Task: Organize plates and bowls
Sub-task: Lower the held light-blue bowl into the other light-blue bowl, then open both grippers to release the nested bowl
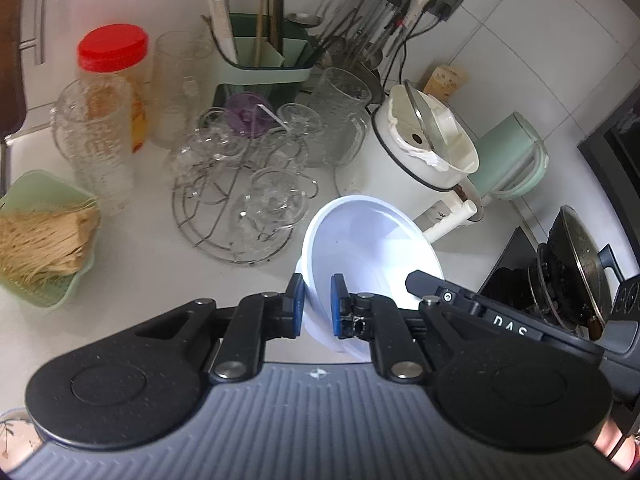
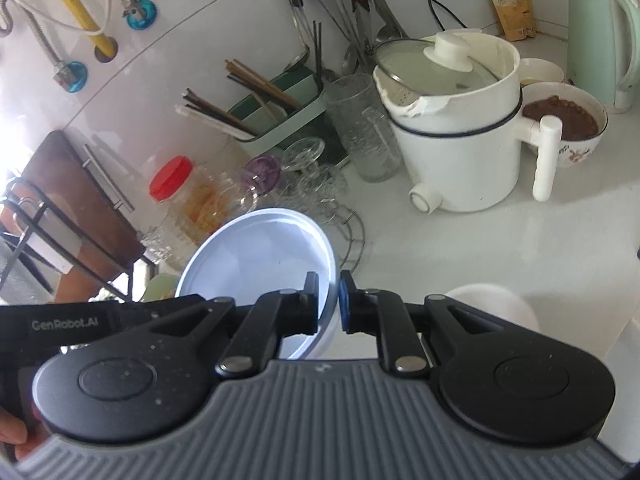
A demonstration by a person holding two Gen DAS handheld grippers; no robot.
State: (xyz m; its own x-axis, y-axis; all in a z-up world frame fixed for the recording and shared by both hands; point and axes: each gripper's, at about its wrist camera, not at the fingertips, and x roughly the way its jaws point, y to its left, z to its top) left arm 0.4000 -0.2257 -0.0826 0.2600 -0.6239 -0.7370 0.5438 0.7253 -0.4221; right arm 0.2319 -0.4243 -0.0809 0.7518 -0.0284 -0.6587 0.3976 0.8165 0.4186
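Two grippers pinch one white bowl [image 1: 372, 248] by opposite parts of its rim and hold it tilted above the white counter [image 1: 132, 280]. Left gripper [image 1: 318, 302]: blue pads closed on the bowl's near-left rim, wall between them. Right gripper [image 2: 329, 300]: jaws pressed together on the bowl's right rim; its black arm also crosses the lower right of the left view.

Behind the bowl, close to its far edge, stands a wire rack [image 1: 240, 216] loaded with clear glass cups, partly hidden by the bowl in the right view. Further back: a green chopstick holder [image 1: 264, 60], a tall textured glass [image 2: 364, 128] and a red-lidded jar [image 1: 114, 64]. To the right of these sits a white electric pot [image 2: 460, 128] with a tilted glass lid, its handle pointing toward the bowl in the left view; beside it a patterned bowl of brown food [image 2: 564, 120] and a pale green kettle [image 2: 600, 32]. A green basket of dry noodles [image 1: 44, 236] lies at the left. A second white bowl [image 2: 488, 306] rests on the counter just right of the right gripper.
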